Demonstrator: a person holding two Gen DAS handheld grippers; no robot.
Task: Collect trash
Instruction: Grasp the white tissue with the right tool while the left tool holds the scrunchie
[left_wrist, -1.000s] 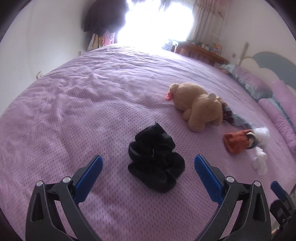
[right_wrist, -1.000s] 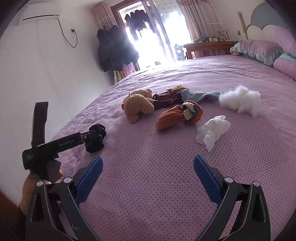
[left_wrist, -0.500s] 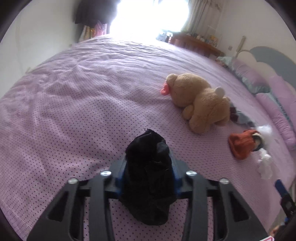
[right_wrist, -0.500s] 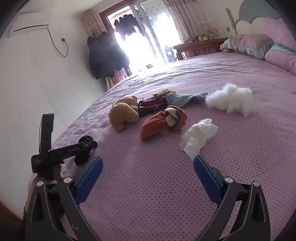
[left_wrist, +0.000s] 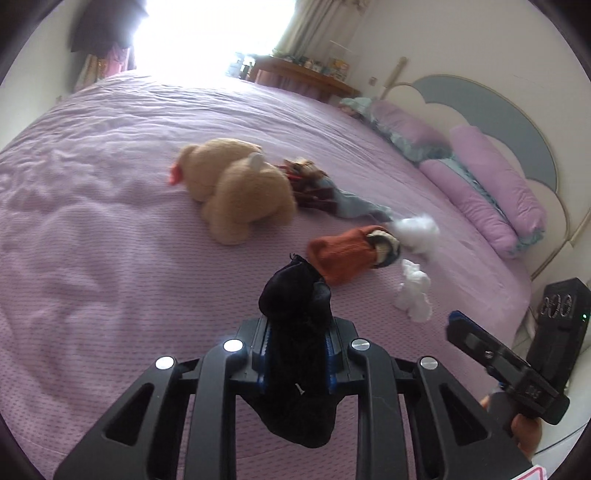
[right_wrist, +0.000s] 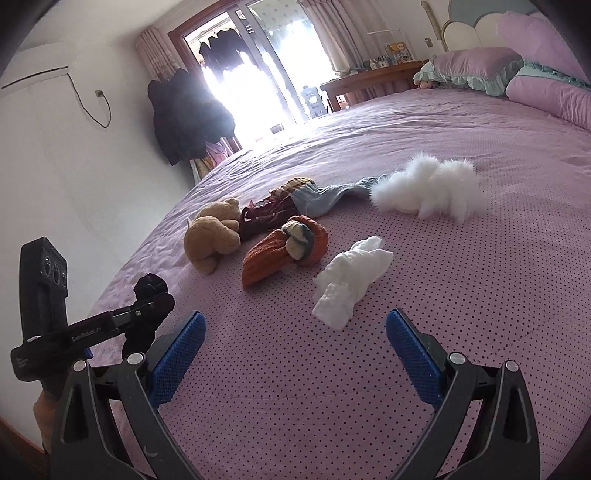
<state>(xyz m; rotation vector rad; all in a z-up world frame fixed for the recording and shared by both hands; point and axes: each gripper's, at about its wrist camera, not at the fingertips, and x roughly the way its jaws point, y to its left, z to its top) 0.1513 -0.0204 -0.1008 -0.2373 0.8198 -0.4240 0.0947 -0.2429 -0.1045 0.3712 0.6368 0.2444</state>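
Purple dotted bedspread (right_wrist: 369, 387) covers a wide bed; a bright glass door (right_wrist: 258, 66) and dark hanging coats (right_wrist: 184, 114) stand at the far end, pillows (left_wrist: 495, 188) at the headboard side.

Left gripper (left_wrist: 297, 347): jaws have just been closing and now stand narrow, clamped on a black cloth bundle (left_wrist: 295, 332). The bundle sits between the blue pads, its top bulging above the fingertips and its lower end hanging below them. In the right wrist view the same gripper (right_wrist: 147, 310) appears at the left edge, with the black bundle (right_wrist: 149, 290) at its tip, above the near edge of the bed. Whether the bundle touches the bedspread cannot be told.

Right gripper (right_wrist: 293, 343): jaws wide apart, nothing between the pads. A crumpled white tissue (right_wrist: 351, 284) lies on the bedspread just beyond the fingertips, between their lines.

Other items on the bed:
- Orange knit piece (right_wrist: 284, 251), beside the tissue, with a rolled sock tucked in its opening.
- Tan teddy bear (right_wrist: 214, 236), left of the orange piece in the right wrist view.
- Dark red and pale blue cloth (right_wrist: 295, 203), touching the bear.
- White fluffy clump (right_wrist: 428, 190), farther off, near the blue cloth's end.
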